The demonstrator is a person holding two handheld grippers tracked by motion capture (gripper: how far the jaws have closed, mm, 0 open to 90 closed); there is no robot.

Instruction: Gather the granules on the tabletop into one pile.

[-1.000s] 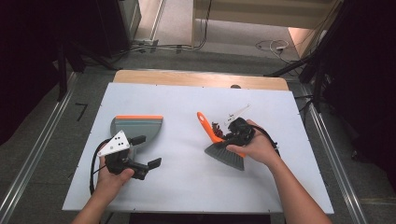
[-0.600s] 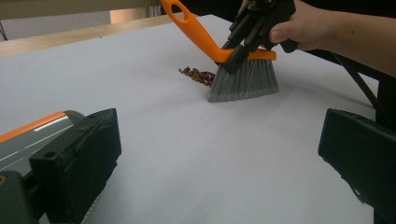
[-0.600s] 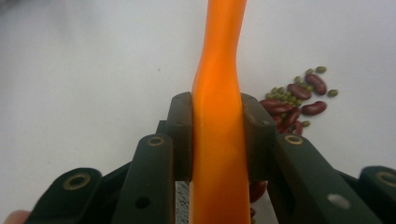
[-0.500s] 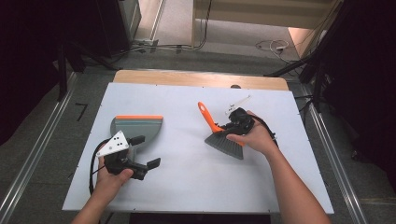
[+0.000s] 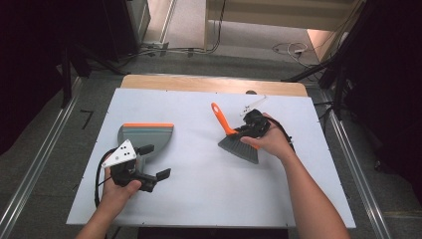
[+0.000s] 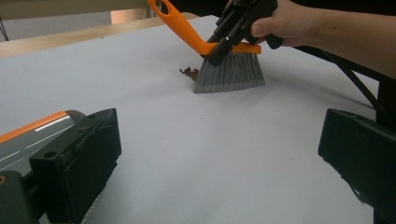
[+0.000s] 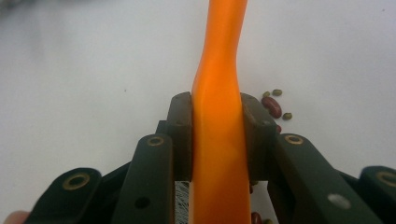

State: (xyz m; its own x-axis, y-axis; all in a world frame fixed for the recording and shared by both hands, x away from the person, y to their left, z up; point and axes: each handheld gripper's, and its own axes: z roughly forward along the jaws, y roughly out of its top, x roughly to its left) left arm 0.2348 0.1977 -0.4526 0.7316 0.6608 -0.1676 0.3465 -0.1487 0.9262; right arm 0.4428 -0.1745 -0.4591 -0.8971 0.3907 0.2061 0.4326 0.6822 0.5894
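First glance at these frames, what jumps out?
The bright orange-handled hand brush with grey bristles, right of the table's centre, clamped at its handle in the right gripper. Beside its bristles lies a small heap of red and green beans on the white tabletop. At left, a grey dustpan with an orange lip lies by the open left gripper.

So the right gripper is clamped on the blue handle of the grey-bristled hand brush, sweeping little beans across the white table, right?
Not quite: the handle is orange, not blue, as the right gripper view shows. The rest holds: the right gripper is clamped on the grey-bristled hand brush, with small beans on the white table.
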